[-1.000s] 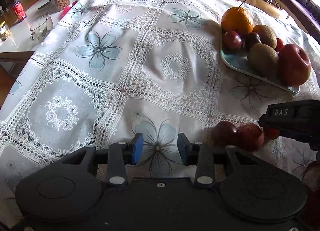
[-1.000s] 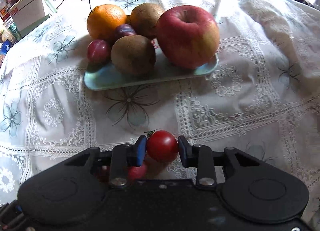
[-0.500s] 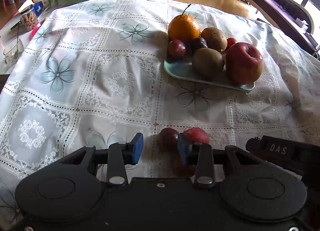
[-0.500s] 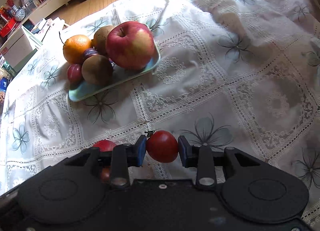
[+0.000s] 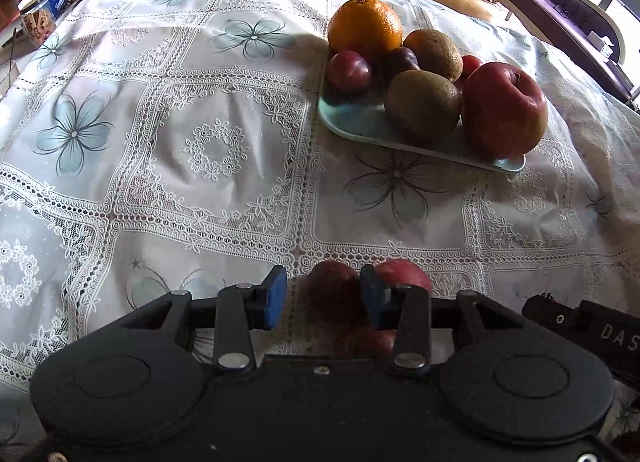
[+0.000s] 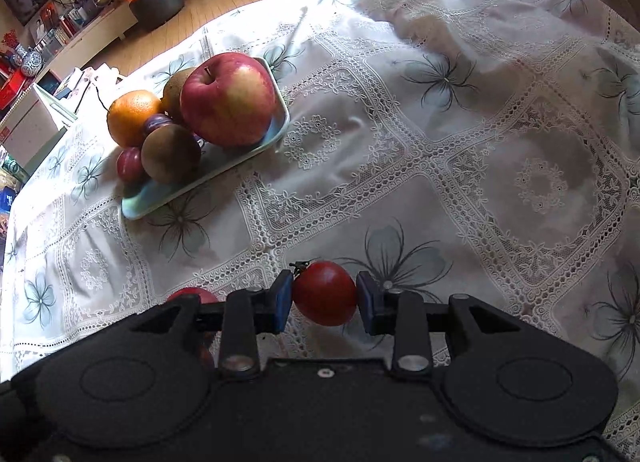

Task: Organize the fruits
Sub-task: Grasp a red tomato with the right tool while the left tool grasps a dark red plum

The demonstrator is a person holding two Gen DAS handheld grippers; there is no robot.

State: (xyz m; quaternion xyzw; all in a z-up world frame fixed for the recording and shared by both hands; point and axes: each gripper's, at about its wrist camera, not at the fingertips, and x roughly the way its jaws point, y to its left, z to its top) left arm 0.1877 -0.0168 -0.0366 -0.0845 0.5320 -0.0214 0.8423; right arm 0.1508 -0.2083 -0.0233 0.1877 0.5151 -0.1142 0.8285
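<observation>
Gripping a cherry tomato (image 6: 325, 293) at bottom centre, the right gripper (image 6: 324, 298) carries it for the tray (image 6: 160, 194) upper left; the left gripper (image 5: 323, 298), jaws wide, straddles a plum (image 5: 334, 290)

The left gripper (image 5: 322, 298) is being held low over the lace tablecloth (image 5: 168, 150), its blue pads (image 5: 274, 298) standing apart. A dark red fruit (image 5: 334, 294) is lying on the cloth in the gap, close to the right-hand pad, and a second red fruit (image 5: 404, 274) is sitting just beyond that pad. Farther off, a pale tray (image 5: 360, 124) is carrying an orange (image 5: 365, 27), two kiwis (image 5: 423, 105), plums (image 5: 349, 70) and a large apple (image 5: 505, 109). Part of the other gripper (image 5: 592, 332) is showing at the right edge.
</observation>
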